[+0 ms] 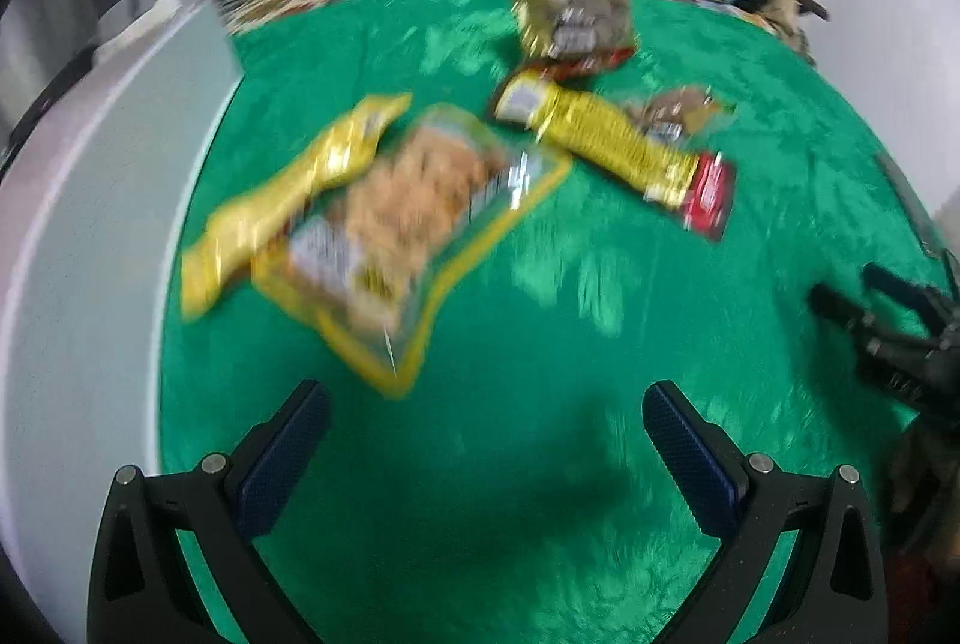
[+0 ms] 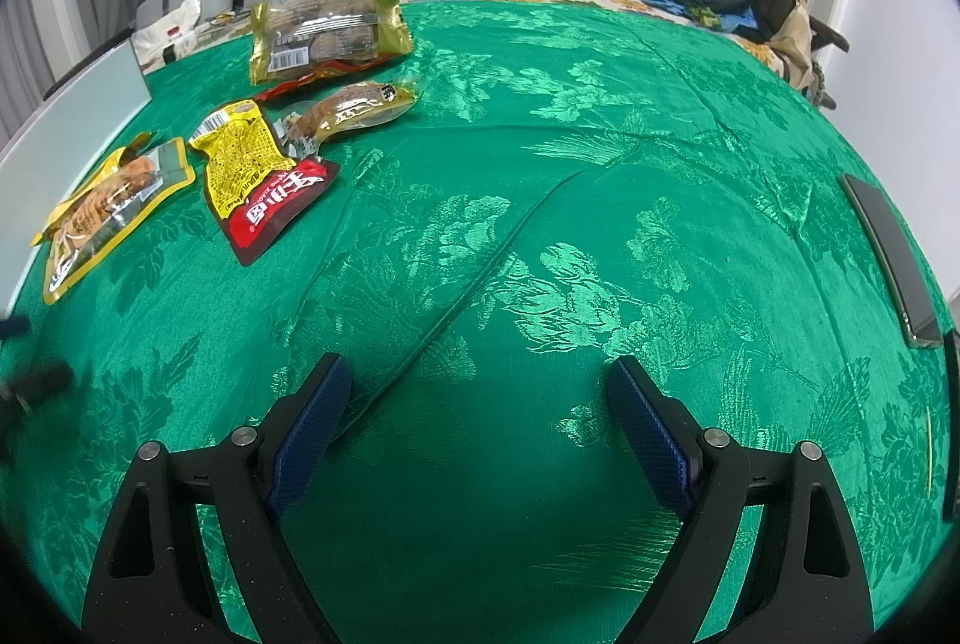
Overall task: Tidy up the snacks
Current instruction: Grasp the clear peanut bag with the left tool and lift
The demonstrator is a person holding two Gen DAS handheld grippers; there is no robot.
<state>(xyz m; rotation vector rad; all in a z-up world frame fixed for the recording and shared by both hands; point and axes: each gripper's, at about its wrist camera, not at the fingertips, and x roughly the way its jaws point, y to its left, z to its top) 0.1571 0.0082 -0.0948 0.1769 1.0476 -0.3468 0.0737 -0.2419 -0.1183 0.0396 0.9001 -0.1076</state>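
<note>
Both my grippers hang over bare green cloth (image 2: 540,200) with jaws spread wide and nothing between them: the left gripper (image 1: 486,416) and the right gripper (image 2: 480,386) each show only fabric in the gap. Nearest my left jaws lies the clear yellow-edged packet (image 1: 408,224), ahead and a little to the left, its near corner just beyond my left fingertip; its long axis runs diagonally, from near left up toward far right. Touching it on its left side is a gold packet (image 1: 288,200), lying along much the same slant. Farther on sits the yellow-and-red packet (image 1: 624,152), slanting the other way, then a brown packet (image 1: 678,116) just behind it, and farthest a big gold bag (image 1: 570,14). I judge the left hand far nearer to all of these; from the right wrist they lie well off to the left and ahead, the yellow-and-red packet (image 2: 264,176) being the closest. My left view is blurred, so printing and edges are unclear there; the right view is sharp, showing a crease in the cloth and a dark flat phone-like thing (image 2: 894,254) at the right edge, plus cushions and clutter beyond.
</note>
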